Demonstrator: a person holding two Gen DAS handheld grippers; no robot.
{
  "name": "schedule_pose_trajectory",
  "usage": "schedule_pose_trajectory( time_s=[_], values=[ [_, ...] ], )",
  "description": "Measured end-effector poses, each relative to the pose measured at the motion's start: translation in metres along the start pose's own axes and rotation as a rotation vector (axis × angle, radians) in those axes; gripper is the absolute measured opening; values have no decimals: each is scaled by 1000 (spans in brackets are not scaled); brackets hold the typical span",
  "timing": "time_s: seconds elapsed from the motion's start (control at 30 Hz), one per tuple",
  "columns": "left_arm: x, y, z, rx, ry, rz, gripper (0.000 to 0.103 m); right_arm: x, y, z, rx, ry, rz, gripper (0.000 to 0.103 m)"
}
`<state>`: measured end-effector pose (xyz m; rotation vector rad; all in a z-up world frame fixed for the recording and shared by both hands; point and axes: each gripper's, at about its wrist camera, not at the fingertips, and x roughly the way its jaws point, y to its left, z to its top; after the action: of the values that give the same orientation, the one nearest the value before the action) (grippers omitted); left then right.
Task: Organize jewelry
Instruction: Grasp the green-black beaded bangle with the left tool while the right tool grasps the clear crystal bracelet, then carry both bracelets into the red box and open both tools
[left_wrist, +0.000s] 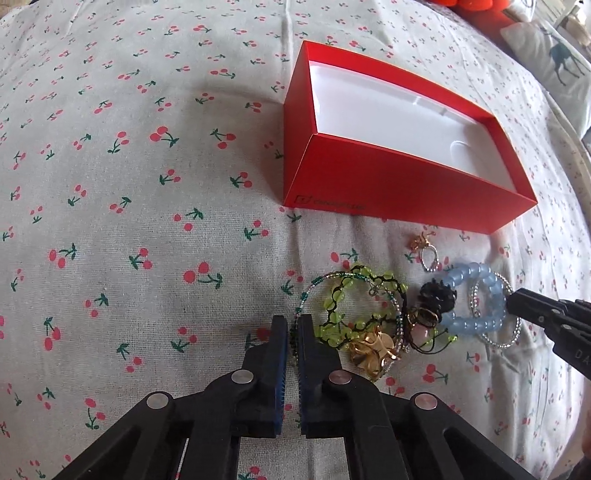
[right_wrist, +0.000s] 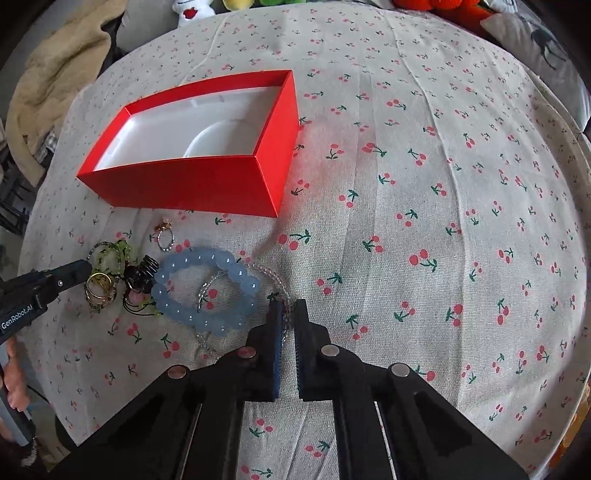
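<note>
Landmark: red box (left_wrist: 369, 173), open, white inside, nothing seen in it; sits on the cherry-print cloth (left_wrist: 147, 184).
Jewelry heap: on the cloth just in front of the box's long side, apart from it.
Small ring (left_wrist: 428, 254): nearest the box, lying alone.
Blue bead bracelet (right_wrist: 207, 291): in front of the ring, farther from the box; flat on the cloth.
Clear bead strand (right_wrist: 275, 282): loops under and beside the blue bracelet, on the side away from the green pieces.
Green bead bracelet (left_wrist: 343, 306): the heap's other end, tangled with a thin beaded hoop (left_wrist: 314, 291), a gold flower piece (left_wrist: 373, 350) and a black clip (left_wrist: 437, 293).
Left tongs (left_wrist: 294, 325): clenched, tips down at the hoop's outer edge; a bit of beaded wire shows in the narrow slit between the pads, apparently pinched.
Right tongs (right_wrist: 290, 314): clenched at the clear strand's outer curve; the strand runs in between the tips, seemingly nipped.
Hand (right_wrist: 14, 387): partly seen at the edge of the right wrist view, on the left tool's handle.
</note>
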<state>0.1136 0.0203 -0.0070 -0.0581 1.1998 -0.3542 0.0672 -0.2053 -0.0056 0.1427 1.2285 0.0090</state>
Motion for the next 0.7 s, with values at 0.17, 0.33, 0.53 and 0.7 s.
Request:
schedule_pose_trajectory(
  time_s=[0.17,0.33,0.53,0.7],
  values=[
    [-17,-1,-2,11,-26,0,0,-11,-5,-1,11,-30,14,6],
    [-37,-12,1,33,-64,-14,0,-35,-5,-4,10,-82,35,6],
    [-60,-31,2,76,-105,-21,0,-63,-4,-3,0,-143,49,6],
    [-74,-45,5,100,-129,-20,0,-81,-4,-2,-4,-176,56,6]
  ],
)
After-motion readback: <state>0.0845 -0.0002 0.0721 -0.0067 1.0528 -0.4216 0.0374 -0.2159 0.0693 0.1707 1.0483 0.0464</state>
